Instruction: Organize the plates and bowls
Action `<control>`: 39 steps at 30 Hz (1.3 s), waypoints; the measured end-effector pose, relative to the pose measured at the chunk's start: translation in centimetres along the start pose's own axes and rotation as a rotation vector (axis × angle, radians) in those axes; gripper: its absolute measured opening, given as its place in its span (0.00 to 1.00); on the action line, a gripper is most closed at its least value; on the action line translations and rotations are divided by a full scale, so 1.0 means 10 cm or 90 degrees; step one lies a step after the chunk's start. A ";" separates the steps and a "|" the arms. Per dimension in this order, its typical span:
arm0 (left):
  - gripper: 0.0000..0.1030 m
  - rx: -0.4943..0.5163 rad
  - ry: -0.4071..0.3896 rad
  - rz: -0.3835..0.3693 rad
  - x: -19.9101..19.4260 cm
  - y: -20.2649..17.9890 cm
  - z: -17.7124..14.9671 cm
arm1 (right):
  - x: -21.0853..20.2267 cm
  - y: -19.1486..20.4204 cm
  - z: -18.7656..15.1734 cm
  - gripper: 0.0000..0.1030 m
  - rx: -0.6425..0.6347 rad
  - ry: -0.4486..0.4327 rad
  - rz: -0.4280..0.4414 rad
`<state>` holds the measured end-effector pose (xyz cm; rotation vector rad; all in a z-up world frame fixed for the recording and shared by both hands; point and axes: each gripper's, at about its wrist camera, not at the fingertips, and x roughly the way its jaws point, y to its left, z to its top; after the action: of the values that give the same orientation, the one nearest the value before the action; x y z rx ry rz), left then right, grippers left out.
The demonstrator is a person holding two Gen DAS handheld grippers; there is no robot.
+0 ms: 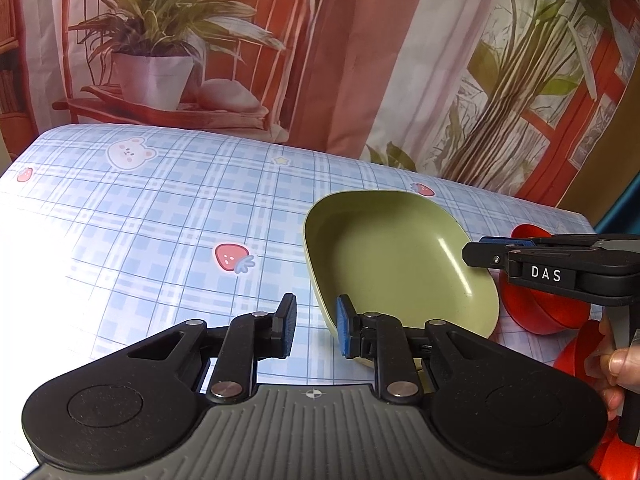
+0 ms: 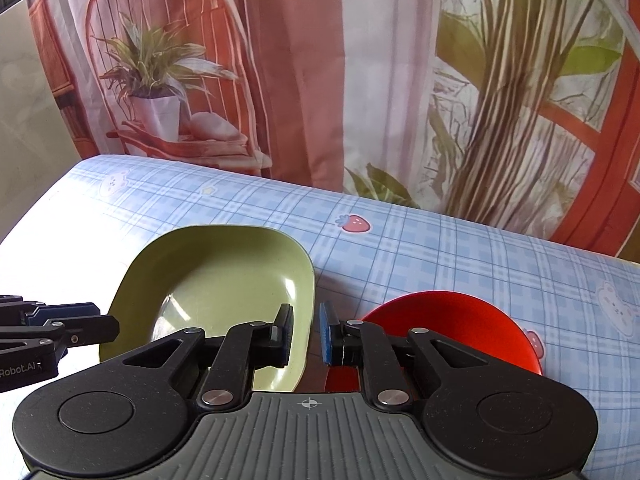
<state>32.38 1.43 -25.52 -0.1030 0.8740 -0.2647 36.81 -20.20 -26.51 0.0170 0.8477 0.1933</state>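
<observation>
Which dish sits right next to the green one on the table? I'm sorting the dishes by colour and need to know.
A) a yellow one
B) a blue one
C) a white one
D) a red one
D: in the right wrist view a red dish sits on the checked tablecloth just to the right of the green dish; no white, blue or yellow dish shows.

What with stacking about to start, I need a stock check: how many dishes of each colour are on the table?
Green dish: 1
Red dish: 1
Total: 2
Further red patches at the lower right edge of the left wrist view are too cut off to count.
</observation>
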 end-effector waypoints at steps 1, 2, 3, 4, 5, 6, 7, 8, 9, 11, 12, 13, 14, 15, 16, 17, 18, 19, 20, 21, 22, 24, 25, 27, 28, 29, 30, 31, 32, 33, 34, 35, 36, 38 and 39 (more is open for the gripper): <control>0.19 -0.005 0.003 -0.004 0.01 0.01 0.00 | 0.01 0.01 0.01 0.13 -0.008 0.003 -0.001; 0.18 -0.009 0.004 -0.007 0.02 0.01 0.00 | 0.01 0.03 0.02 0.13 -0.014 0.005 -0.002; 0.17 -0.011 0.004 -0.008 0.02 0.01 -0.01 | 0.02 0.04 0.02 0.13 -0.017 0.007 -0.001; 0.17 -0.010 0.003 -0.009 0.02 0.01 -0.01 | 0.02 0.04 0.03 0.13 -0.021 0.010 -0.001; 0.15 -0.008 0.001 -0.008 0.02 0.01 -0.01 | 0.03 0.05 0.03 0.13 -0.026 0.012 -0.003; 0.12 -0.006 0.000 0.002 0.02 0.01 -0.02 | 0.04 0.06 0.03 0.13 -0.031 0.015 -0.004; 0.10 -0.004 0.000 0.013 0.02 0.01 -0.02 | 0.06 0.06 0.04 0.13 -0.035 0.018 -0.005; 0.09 -0.005 0.001 0.017 0.03 0.02 -0.02 | 0.06 0.07 0.04 0.12 -0.037 0.020 -0.006; 0.09 -0.009 0.001 0.012 0.03 0.03 -0.03 | 0.07 0.06 0.05 0.13 -0.035 0.019 -0.005; 0.09 -0.011 0.002 0.008 0.03 0.04 -0.03 | 0.07 0.06 0.05 0.14 -0.029 0.019 -0.003; 0.09 -0.010 0.003 0.007 0.03 0.04 -0.03 | 0.07 0.07 0.05 0.13 -0.033 0.020 0.001; 0.09 -0.011 0.004 0.005 0.03 0.05 -0.04 | 0.07 0.09 0.04 0.10 -0.039 0.022 0.005; 0.09 -0.014 0.004 0.002 0.03 0.06 -0.04 | 0.07 0.11 0.04 0.07 -0.043 0.023 0.009; 0.09 -0.021 0.005 -0.001 0.03 0.07 -0.05 | 0.06 0.12 0.03 0.06 -0.047 0.022 0.011; 0.09 -0.030 0.006 -0.006 0.04 0.09 -0.04 | 0.04 0.14 0.03 0.06 -0.050 0.018 0.008; 0.09 -0.048 0.009 -0.019 0.04 0.14 -0.05 | 0.02 0.15 0.03 0.06 -0.052 0.013 0.006; 0.09 -0.071 0.011 -0.034 0.05 0.18 -0.05 | 0.00 0.16 0.03 0.06 -0.050 0.007 0.004; 0.09 -0.093 0.009 -0.050 0.05 0.23 -0.05 | -0.02 0.15 0.04 0.06 -0.046 0.002 0.004; 0.09 -0.109 0.006 -0.063 0.05 0.26 -0.05 | -0.03 0.15 0.04 0.06 -0.042 0.000 0.003; 0.09 -0.113 0.002 -0.068 0.03 0.27 -0.05 | -0.05 0.14 0.05 0.06 -0.040 -0.001 0.004; 0.09 -0.108 -0.002 -0.068 0.01 0.26 -0.05 | -0.07 0.12 0.05 0.06 -0.039 -0.001 0.006; 0.09 -0.096 -0.013 -0.065 -0.06 0.21 -0.03 | -0.11 0.10 0.05 0.05 -0.036 -0.002 0.008; 0.09 -0.091 -0.017 -0.065 -0.10 0.19 -0.02 | -0.14 0.10 0.05 0.05 -0.033 -0.003 0.009; 0.09 -0.077 -0.024 -0.064 -0.18 0.13 0.01 | -0.21 0.09 0.05 0.05 -0.030 -0.008 0.010; 0.09 -0.070 -0.026 -0.063 -0.22 0.11 0.02 | -0.26 0.09 0.06 0.05 -0.028 -0.012 0.012; 0.09 -0.063 -0.030 -0.062 -0.28 0.08 0.03 | -0.31 0.08 0.06 0.05 -0.027 -0.016 0.014; 0.09 -0.058 -0.034 -0.061 -0.33 0.06 0.04 | -0.36 0.08 0.06 0.05 -0.026 -0.019 0.015; 0.09 -0.055 -0.038 -0.061 -0.38 0.04 0.05 | -0.42 0.09 0.05 0.05 -0.026 -0.023 0.015; 0.09 -0.053 -0.041 -0.061 -0.43 0.02 0.05 | -0.47 0.10 0.05 0.05 -0.026 -0.028 0.015; 0.09 -0.049 -0.047 -0.060 -0.50 0.01 0.05 | -0.55 0.10 0.04 0.05 -0.024 -0.035 0.017; 0.09 -0.047 -0.055 -0.060 -0.56 0.00 0.06 | -0.60 0.10 0.04 0.05 -0.023 -0.040 0.019; 0.09 -0.046 -0.064 -0.062 -0.62 -0.01 0.07 | -0.67 0.11 0.04 0.05 -0.023 -0.044 0.020; 0.09 -0.047 -0.071 -0.065 -0.68 -0.02 0.08 | -0.73 0.12 0.04 0.06 -0.024 -0.047 0.020; 0.09 -0.045 -0.085 -0.067 -0.81 -0.05 0.08 | -0.84 0.15 0.03 0.06 -0.027 -0.056 0.016; 0.09 -0.039 -0.091 -0.064 -0.87 -0.07 0.08 | -0.91 0.17 0.03 0.06 -0.029 -0.062 0.015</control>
<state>27.54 3.07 -18.45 -0.2209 0.7357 -0.3211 30.83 -20.13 -19.39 -0.0066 0.7458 0.2322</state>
